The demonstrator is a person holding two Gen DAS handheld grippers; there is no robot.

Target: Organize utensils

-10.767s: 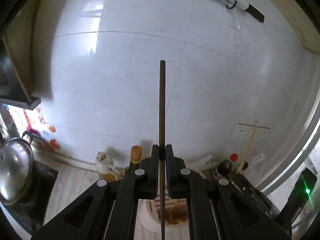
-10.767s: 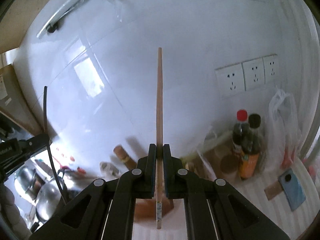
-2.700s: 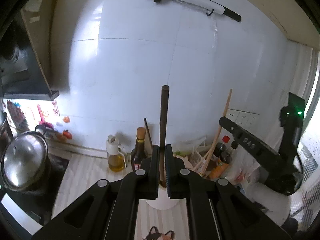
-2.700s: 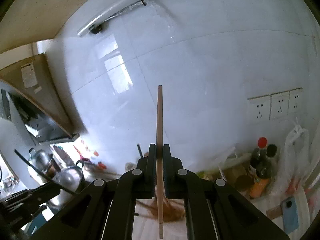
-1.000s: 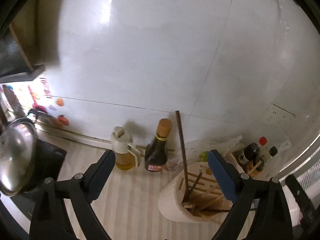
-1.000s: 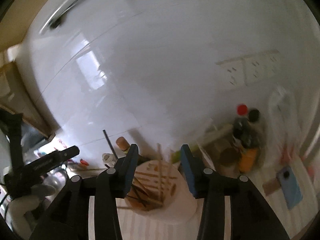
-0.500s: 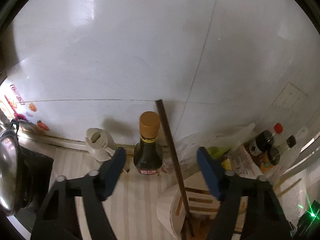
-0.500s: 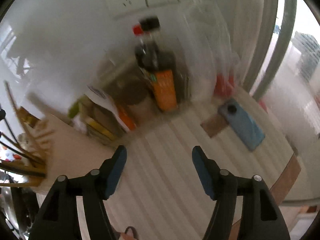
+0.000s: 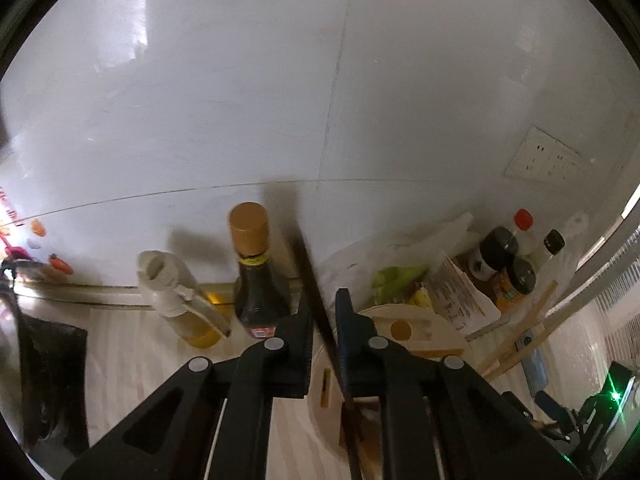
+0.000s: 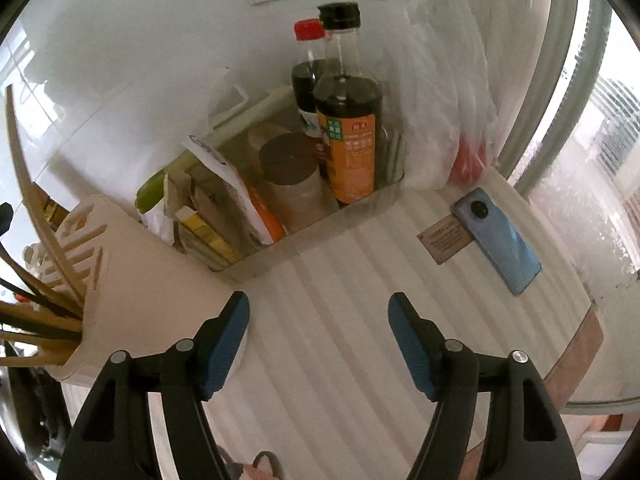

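We see left hand-held gripper (image 9: pixel 323 312) closing on dark chopstick (image 9: pixel 320 312); stick between jaws, leaning, lower end in white utensil holder (image 9: pixel 416 326). Whether pads press yet, we cannot tell.

Right hand-held gripper (image 10: pixel 318 328) opening wide, nothing between jaws, over bare striped worktop (image 10: pixel 340 320).

Holder (image 10: pixel 132 280) sits left of it, sticks fanned out. Clear tray of bottles (image 10: pixel 320 220) behind, blue phone (image 10: pixel 496 240) near worktop's right edge. Open room ahead.
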